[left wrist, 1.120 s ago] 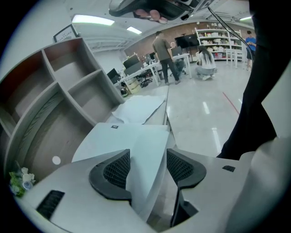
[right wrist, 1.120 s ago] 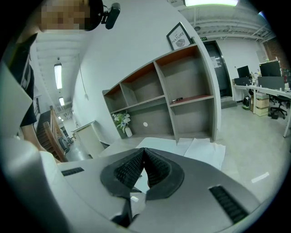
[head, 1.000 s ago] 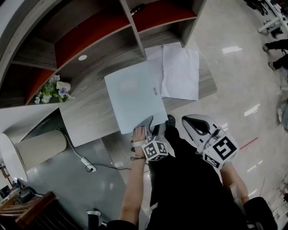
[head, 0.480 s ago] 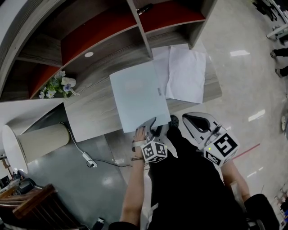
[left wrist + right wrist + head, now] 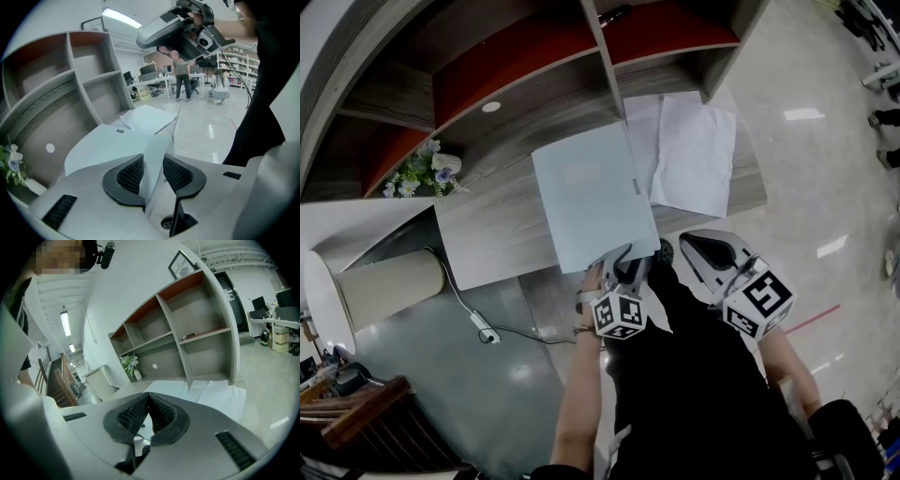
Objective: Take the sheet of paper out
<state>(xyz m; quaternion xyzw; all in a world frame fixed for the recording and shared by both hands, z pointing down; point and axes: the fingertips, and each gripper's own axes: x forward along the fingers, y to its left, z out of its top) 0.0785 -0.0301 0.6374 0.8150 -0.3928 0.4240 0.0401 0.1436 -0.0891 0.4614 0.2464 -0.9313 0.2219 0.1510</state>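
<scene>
The left tongs (image 5: 152,161) have just been closing around the near corner of the one pale blue folder (image 5: 586,187). That corner stands bent up in the gap between the pads, which are still apart and not clamped flat on it. The rest of the folder lies flat on the counter (image 5: 487,239), stretching away from the tongs toward the shelf unit (image 5: 516,66), with a small dark tag on its right edge. Whether a sheet lies inside it cannot be told. The right tongs (image 5: 149,401) are clenched with nothing between them, held off the counter's near edge and just right of the left pair. Two white sheets of paper (image 5: 698,159) lie overlapping on the counter, just right of the folder and ahead of the right tongs, touching neither pair. The shelf unit behind has several open compartments with red backs, and one upper compartment holds a single slim dark object (image 5: 614,14). One small bunch of flowers (image 5: 420,173) stands at the counter's left end.
</scene>
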